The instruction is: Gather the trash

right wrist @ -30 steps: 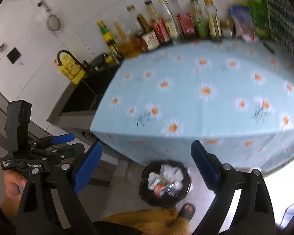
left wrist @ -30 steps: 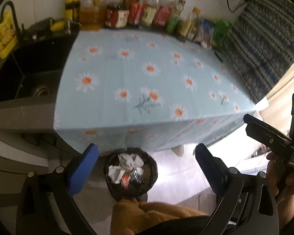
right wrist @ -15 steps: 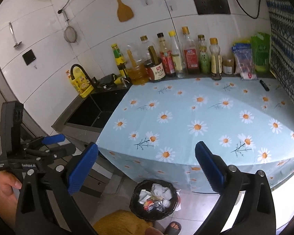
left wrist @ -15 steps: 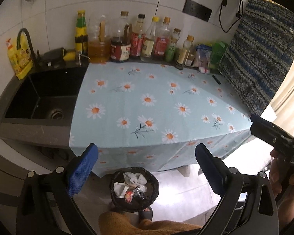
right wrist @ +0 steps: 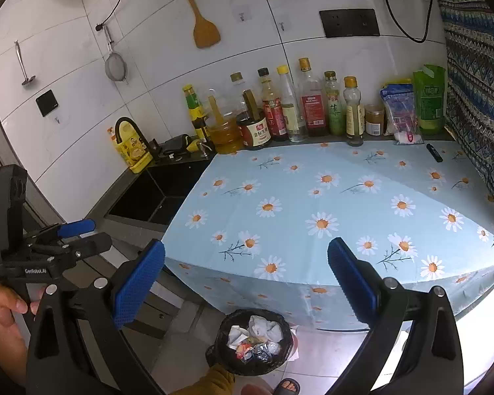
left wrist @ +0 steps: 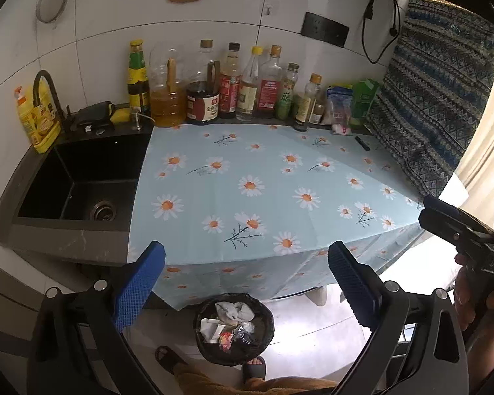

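A black-lined trash bin stands on the floor in front of the counter, holding crumpled white paper and wrappers; the right wrist view shows the trash bin too. My left gripper is open and empty, held above the bin before the cloth's front edge. My right gripper is open and empty as well, at a similar height. Each gripper shows in the other's view: the right gripper at the right edge, the left gripper at the left. The daisy tablecloth is mostly bare.
A black sink lies left of the cloth. Several bottles and packets line the back wall. A small black stick-like object and a white packet sit at the far right. A patterned cloth hangs on the right. Sandalled feet stand by the bin.
Both views have lifted and pulled back from the bin, so it sits lower and smaller and more of the wall shows. Both grippers have stayed open and empty.
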